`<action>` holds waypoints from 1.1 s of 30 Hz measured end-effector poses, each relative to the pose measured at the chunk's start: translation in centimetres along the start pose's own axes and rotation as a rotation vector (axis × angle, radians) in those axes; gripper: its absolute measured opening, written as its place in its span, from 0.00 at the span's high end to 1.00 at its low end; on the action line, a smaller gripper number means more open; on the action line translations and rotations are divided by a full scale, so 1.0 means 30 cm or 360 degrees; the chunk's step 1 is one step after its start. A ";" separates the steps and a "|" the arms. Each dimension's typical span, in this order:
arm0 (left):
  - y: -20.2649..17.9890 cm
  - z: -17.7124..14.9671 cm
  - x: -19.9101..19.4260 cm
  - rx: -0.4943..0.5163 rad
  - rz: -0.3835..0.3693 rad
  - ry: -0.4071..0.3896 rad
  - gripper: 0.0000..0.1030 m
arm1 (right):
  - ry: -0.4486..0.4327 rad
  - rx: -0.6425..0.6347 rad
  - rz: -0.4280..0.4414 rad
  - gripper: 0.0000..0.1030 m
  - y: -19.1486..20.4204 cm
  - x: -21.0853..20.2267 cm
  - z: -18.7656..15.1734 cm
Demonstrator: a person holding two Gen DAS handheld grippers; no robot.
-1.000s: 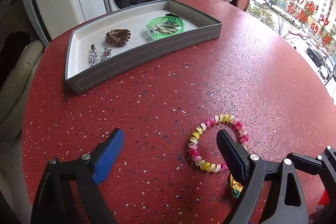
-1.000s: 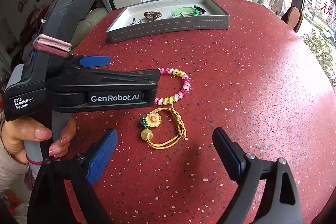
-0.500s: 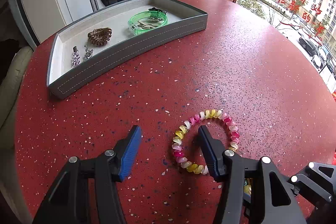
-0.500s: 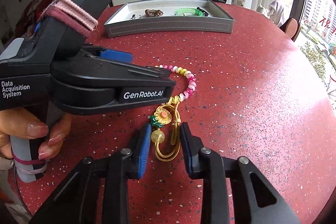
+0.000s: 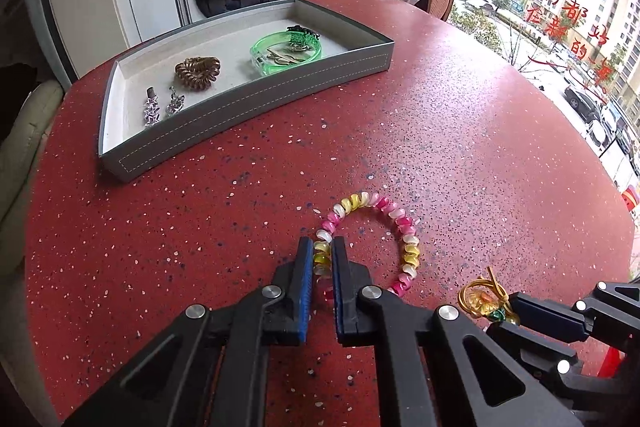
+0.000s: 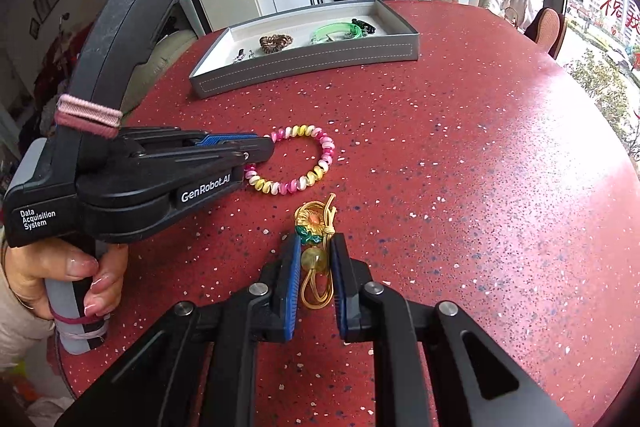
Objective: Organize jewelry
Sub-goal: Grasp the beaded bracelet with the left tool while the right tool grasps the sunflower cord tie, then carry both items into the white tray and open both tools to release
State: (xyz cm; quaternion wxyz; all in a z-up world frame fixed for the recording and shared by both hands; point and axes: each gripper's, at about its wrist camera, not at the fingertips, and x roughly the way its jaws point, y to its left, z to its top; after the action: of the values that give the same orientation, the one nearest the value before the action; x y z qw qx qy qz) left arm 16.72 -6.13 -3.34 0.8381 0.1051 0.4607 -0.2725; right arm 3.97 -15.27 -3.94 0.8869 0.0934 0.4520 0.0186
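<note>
Red speckled table (image 5: pixel 460 131), left gripper (image 5: pixel 322 259) clamped on bead bracelet (image 5: pixel 404 223), right gripper (image 6: pixel 316 259) pinching half-hidden yellow cord charm (image 6: pixel 314 223).

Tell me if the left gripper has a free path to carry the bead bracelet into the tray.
Probably yes. The left gripper is shut on the bead bracelet, and only bare table lies between it and the tray.
</note>
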 end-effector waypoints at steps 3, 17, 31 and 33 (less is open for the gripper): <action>0.019 0.001 -0.028 -0.0044 -0.0018 -0.0035 0.73 | -0.0012 0.0034 0.0017 0.84 -0.012 -0.019 0.012; 0.108 0.024 -0.151 -0.0230 -0.0039 -0.0190 0.73 | -0.0024 0.0155 0.0072 0.84 -0.082 -0.055 0.063; 0.172 0.130 -0.188 -0.0283 0.0008 -0.0318 0.73 | -0.0061 0.0156 0.0105 0.84 -0.110 -0.045 0.226; 0.178 0.144 -0.180 -0.0284 0.0016 -0.0320 0.73 | -0.0062 0.0151 0.0106 0.84 -0.112 -0.037 0.252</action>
State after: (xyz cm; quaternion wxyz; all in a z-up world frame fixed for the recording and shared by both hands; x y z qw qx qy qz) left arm 20.46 -1.61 3.14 0.8874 0.0046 0.3963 -0.2354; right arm 9.24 -19.82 0.69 0.8891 0.1506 0.4315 0.0250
